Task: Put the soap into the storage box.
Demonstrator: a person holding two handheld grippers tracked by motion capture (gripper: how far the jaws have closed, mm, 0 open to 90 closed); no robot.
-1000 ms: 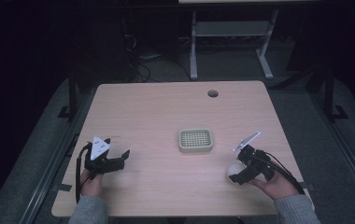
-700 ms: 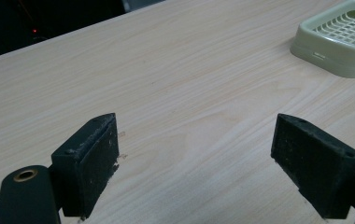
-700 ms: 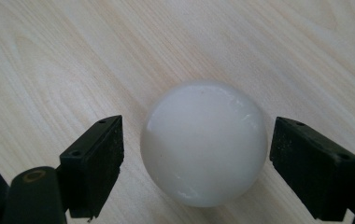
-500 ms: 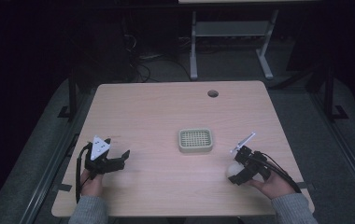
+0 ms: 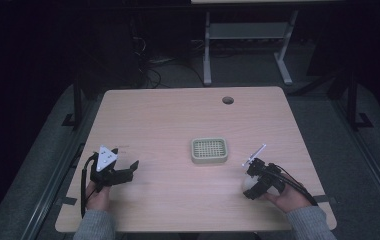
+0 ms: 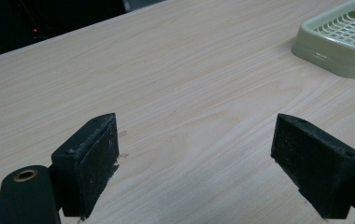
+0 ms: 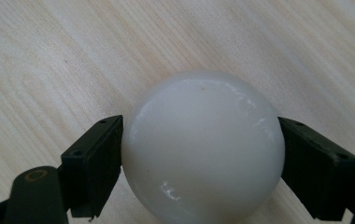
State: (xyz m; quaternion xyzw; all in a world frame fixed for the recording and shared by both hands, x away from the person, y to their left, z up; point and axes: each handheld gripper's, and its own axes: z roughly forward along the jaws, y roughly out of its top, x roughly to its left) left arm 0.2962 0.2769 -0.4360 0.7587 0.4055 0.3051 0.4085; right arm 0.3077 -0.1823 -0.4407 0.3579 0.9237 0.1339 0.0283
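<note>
Right gripper [image 7: 199, 154]: jaws clenched on a white ball [image 7: 202, 148], one black jaw pressed against each side of it, the ball sitting squarely between them above pale wood grain. From overhead, the ball [image 5: 251, 183] shows at the tip of that gripper [image 5: 256, 186], near the counter's [image 5: 178, 115] front right.

Left gripper [image 6: 194, 158]: jaws released, spread wide, bare wood between them. It [image 5: 128, 172] rests low at the counter's front left.

Pale green slotted tray [image 6: 341, 42]: beyond the left jaws, off to their right; well apart from both grippers.
</note>
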